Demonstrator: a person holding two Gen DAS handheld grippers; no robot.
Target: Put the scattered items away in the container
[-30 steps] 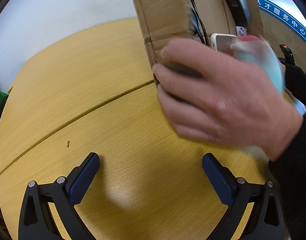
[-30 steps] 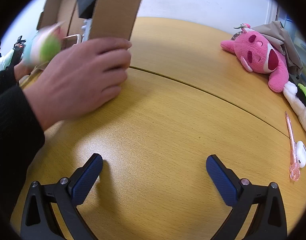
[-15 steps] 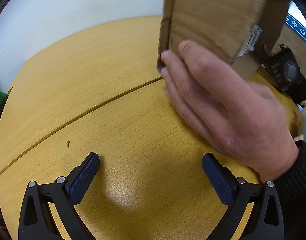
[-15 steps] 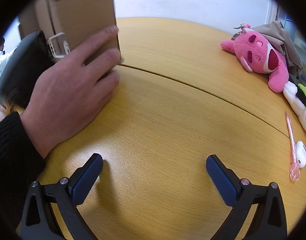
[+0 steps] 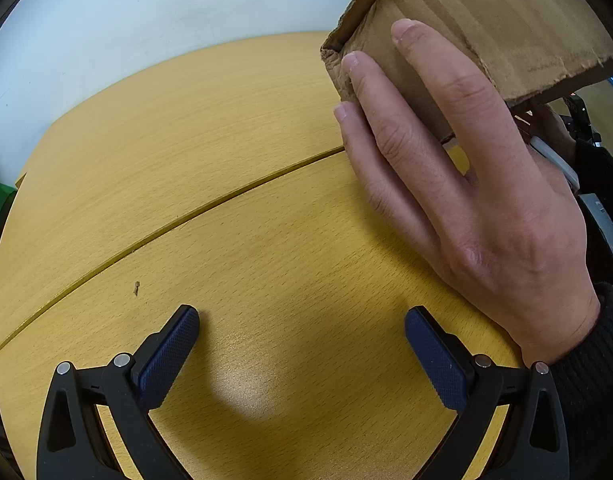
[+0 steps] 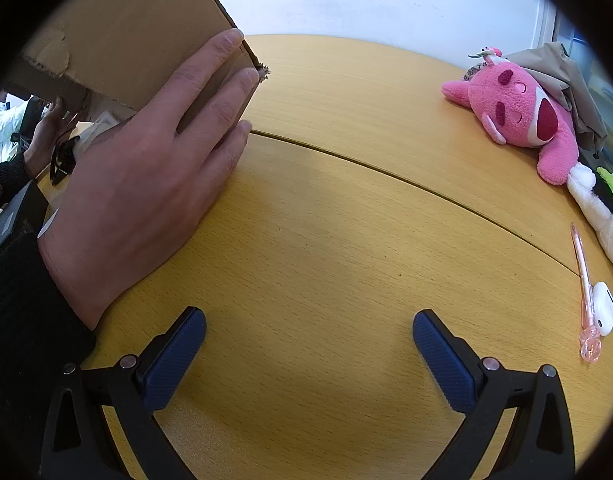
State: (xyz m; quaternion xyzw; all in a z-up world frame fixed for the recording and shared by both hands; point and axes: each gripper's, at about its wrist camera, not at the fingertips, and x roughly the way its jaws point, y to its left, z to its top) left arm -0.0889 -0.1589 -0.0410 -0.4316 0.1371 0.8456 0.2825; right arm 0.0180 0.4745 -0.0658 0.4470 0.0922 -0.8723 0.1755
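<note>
- Cardboard box [image 5: 478,28] is the container: tilted, lifted off the wooden table [image 5: 226,200], top right in the left wrist view, top left in the right wrist view. A bare hand [image 5: 466,200] lies flat against its side wall, fingertips near a frayed corner.
- Handling judgement: box looks light and fairly stiff, but its edges are torn and soft. Best held by a wall or flap edge, not the ragged corner.
- Scattered items, right wrist view: pink plush toy [image 6: 518,112] at far right, white plush toy [image 6: 602,208] beside it, pink pen [image 6: 582,280] and white earbud case [image 6: 604,308] touching at near right.
- Plush: soft, light, any pinch should hold. Pen: thin, slick, could roll; grip across the barrel. Case: smooth, hard, likely slippery; grip across the flat faces.
- Left tongs [image 5: 302,344]: jaws wide apart, nothing between them, low over bare table.
- Right tongs [image 6: 310,344]: the same, wide apart and empty.
- Versus one second back: box then stood more upright with contents showing and a blurred pale-green object near it; now it is tipped further, inside hidden. Both tongs unchanged.
- A second hand [image 6: 46,136] is at the box's far side.
</note>
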